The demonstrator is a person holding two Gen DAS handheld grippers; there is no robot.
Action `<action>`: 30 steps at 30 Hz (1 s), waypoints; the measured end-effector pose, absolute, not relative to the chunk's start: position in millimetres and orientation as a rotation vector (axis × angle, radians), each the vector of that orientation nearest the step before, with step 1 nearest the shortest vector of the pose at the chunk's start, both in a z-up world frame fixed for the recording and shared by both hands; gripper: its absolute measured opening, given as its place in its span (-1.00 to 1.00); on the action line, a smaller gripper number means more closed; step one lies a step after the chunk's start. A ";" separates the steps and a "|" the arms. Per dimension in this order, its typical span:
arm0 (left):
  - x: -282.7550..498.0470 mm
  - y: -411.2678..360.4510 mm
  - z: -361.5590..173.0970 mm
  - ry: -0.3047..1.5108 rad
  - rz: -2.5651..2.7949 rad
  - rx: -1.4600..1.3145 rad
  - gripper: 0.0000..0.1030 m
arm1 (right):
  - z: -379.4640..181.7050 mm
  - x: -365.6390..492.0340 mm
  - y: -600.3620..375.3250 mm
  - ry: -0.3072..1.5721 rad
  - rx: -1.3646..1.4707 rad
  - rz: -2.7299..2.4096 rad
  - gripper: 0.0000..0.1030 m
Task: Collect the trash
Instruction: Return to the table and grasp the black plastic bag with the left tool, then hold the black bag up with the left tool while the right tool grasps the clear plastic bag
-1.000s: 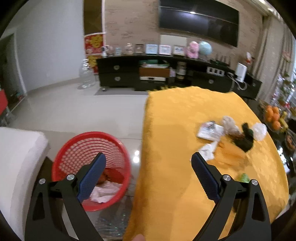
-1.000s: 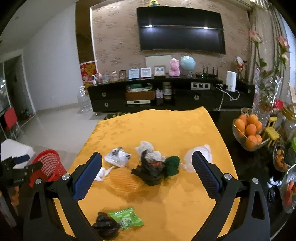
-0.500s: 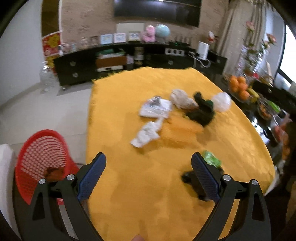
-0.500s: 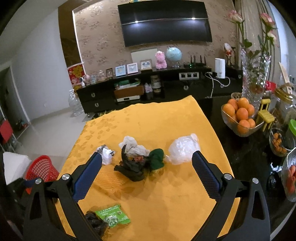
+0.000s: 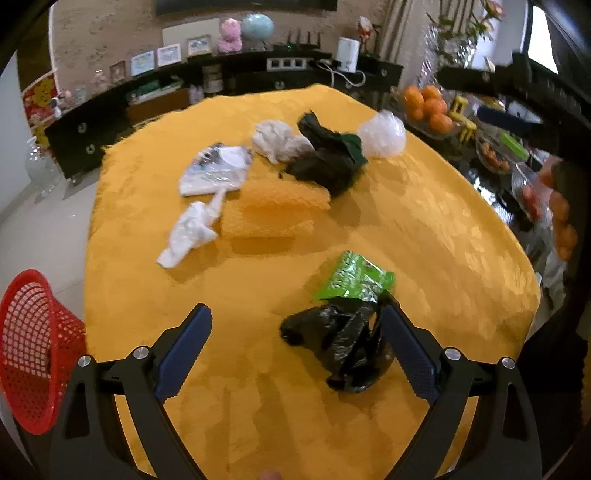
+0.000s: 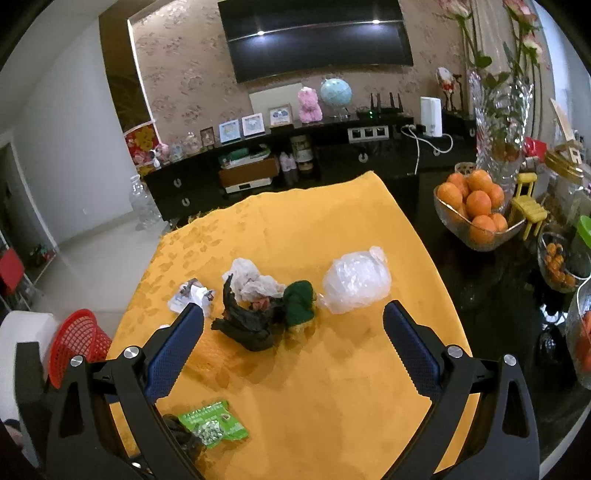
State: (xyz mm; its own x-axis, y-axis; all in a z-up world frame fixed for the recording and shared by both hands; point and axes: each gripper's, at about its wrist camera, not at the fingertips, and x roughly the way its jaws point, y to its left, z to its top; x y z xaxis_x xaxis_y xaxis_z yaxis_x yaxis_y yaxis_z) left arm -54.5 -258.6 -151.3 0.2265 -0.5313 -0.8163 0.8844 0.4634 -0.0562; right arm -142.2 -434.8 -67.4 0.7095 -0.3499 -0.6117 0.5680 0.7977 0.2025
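1. The room: a patterned wall carries a dark curved television point(image 6: 317, 35) at 12 o'clock of the right wrist view, above a long black cabinet point(image 6: 258, 173) lined with photo frames, a pink plush toy point(image 6: 309, 104) and a globe point(image 6: 335, 94).
2. The table under a yellow cloth point(image 5: 424, 229) fills the middle of both views; its dark bare edge at 3 o'clock holds a glass bowl of oranges point(image 6: 476, 212) and a tall vase point(image 6: 498, 110).
3. A red mesh basket point(image 5: 31, 347) stands on the pale floor at 9 o'clock of the left wrist view, well apart from the trash.
4. The left gripper point(image 5: 295, 332) is spread wide – a crumpled black bag point(image 5: 343, 347) lies between its fingers, nearer the right one, with a green wrapper point(image 5: 354, 278) touching the bag's far side.
5. The right gripper point(image 6: 293, 328) also gapes wide, holding nothing.
6. Beyond it lie a clear plastic wad point(image 6: 356, 280), dark crumpled trash point(image 6: 251, 321) with a green lump point(image 6: 300, 301), and white tissue point(image 6: 251, 277).
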 end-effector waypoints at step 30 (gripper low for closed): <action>-5.5 -238.2 -123.2 0.831 -0.860 0.338 -0.29 | -88.7 -148.4 -454.0 0.638 0.423 -0.620 0.84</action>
